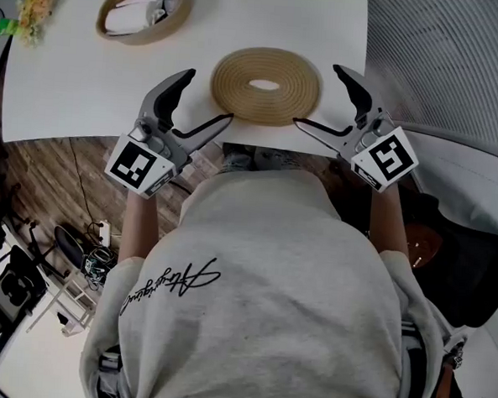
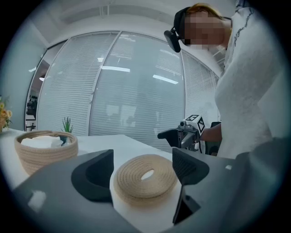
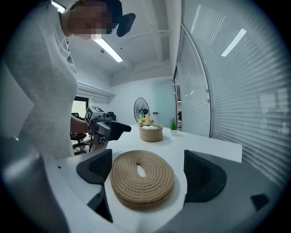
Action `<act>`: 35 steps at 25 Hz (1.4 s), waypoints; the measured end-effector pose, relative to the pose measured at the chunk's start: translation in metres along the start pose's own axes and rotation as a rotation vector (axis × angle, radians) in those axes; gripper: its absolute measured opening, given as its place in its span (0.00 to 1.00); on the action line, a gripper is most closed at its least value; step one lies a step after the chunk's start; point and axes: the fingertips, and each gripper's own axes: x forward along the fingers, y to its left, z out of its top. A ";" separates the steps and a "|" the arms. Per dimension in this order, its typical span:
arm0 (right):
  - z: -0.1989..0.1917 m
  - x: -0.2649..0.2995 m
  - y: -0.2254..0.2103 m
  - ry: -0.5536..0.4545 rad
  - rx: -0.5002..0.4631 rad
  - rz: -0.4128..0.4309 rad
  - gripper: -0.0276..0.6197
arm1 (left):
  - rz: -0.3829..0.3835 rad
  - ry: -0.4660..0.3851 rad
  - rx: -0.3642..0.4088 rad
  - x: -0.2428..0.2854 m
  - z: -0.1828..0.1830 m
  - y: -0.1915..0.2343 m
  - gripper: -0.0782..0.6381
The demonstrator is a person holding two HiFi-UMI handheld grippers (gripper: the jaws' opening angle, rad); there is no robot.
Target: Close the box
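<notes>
Rope lid lies flat on the white surface, close to its near edge, roughly mid-frame in the head view. It's a coiled disc with an oval hole in the middle.

Rope basket, the box, sits well apart from the lid at about its 10 o'clock. It's uncovered, with white contents showing inside.

Left tool is at the lid's 8 o'clock with its jaws spread wide and nothing gripped. Its own view looks across the lid, which shows in the gap with neither pad on it.

Right tool is at the lid's 3 o'clock, also wide and empty. In its view the lid again lies between the pads, clear of both. The two tools flank the lid and face each other.

Flowers are at the basket's 9 o'clock, at the surface's far left corner.
</notes>
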 end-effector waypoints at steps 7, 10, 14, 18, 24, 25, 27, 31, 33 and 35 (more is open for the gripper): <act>-0.029 0.004 -0.002 0.068 0.000 0.058 0.82 | -0.014 0.103 0.030 0.011 -0.029 0.000 0.67; -0.039 0.005 -0.001 0.116 -0.022 0.073 0.83 | -0.023 0.129 0.030 0.014 -0.039 -0.001 0.68; -0.056 0.008 0.006 0.197 -0.102 0.107 0.85 | -0.060 0.176 0.027 0.019 -0.051 -0.003 0.72; -0.078 0.015 0.011 0.288 -0.137 0.143 0.86 | -0.074 0.242 0.048 0.024 -0.063 0.003 0.73; -0.096 0.021 0.011 0.353 -0.136 0.172 0.88 | -0.096 0.307 0.064 0.027 -0.078 0.003 0.74; -0.098 0.021 0.011 0.363 -0.138 0.175 0.88 | -0.110 0.328 0.073 0.028 -0.082 0.001 0.74; -0.099 0.022 0.010 0.371 -0.135 0.178 0.88 | -0.142 0.369 0.087 0.029 -0.089 -0.005 0.75; -0.098 0.023 0.007 0.385 -0.115 0.174 0.87 | -0.149 0.412 0.112 0.033 -0.095 -0.004 0.75; -0.099 0.025 0.005 0.399 -0.116 0.166 0.87 | -0.149 0.423 0.113 0.035 -0.097 -0.001 0.75; -0.100 0.027 0.003 0.411 -0.116 0.148 0.86 | -0.151 0.428 0.106 0.036 -0.097 0.000 0.75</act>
